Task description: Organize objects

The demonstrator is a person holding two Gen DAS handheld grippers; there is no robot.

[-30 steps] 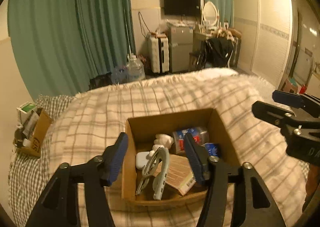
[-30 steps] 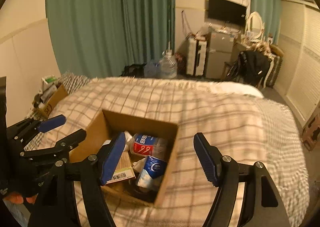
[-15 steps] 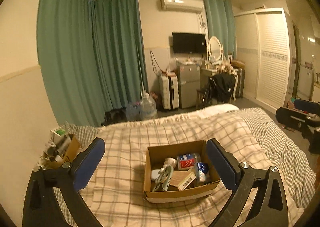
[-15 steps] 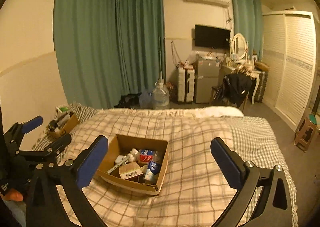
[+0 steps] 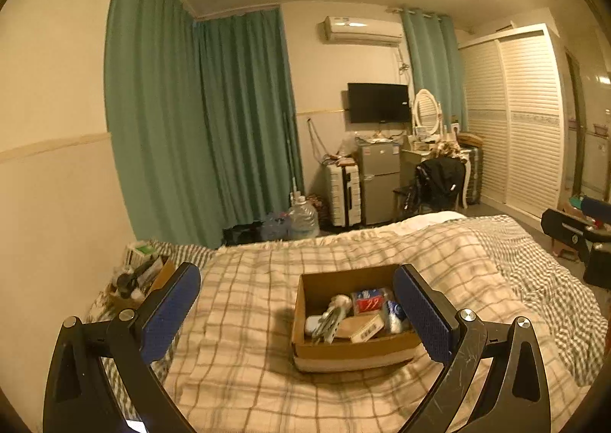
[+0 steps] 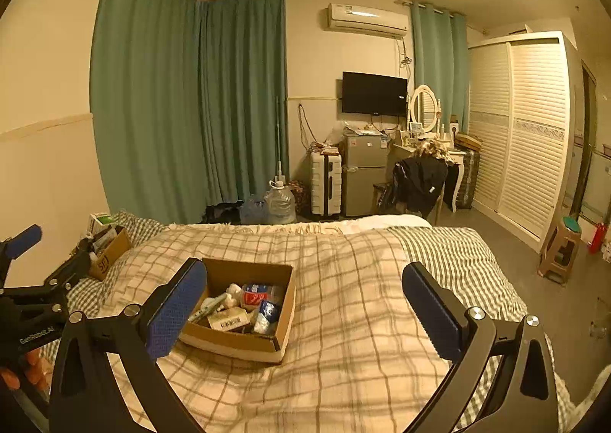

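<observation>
An open cardboard box [image 5: 355, 351] [image 6: 229, 343] sits on the checked blanket in the middle of the bed. It holds a white case, a grey-green tool, a red and blue packet, a brown carton with a barcode and a blue-white packet. My left gripper [image 5: 296, 278] is open and empty, held back from the box and above it, framing the box between its blue pads [image 5: 168, 312]. My right gripper [image 6: 304, 272] is also open and empty, with the box behind its left finger. Each gripper shows at the edge of the other's view: the right gripper [image 5: 573, 219] and the left gripper [image 6: 46, 259].
A smaller cardboard box [image 5: 156, 274] [image 6: 112, 251] full of bottles stands at the bed's left edge by the wall. Beyond the bed are water jugs [image 6: 278, 204], a suitcase, a small fridge [image 6: 362, 177] and a chair with a black jacket. A stool [image 6: 561, 249] stands by the wardrobe.
Both grippers have drawn back and up from the box, which now looks smaller and farther off. Their jaws have spread from partly open to wide, and the views have tilted upward.
</observation>
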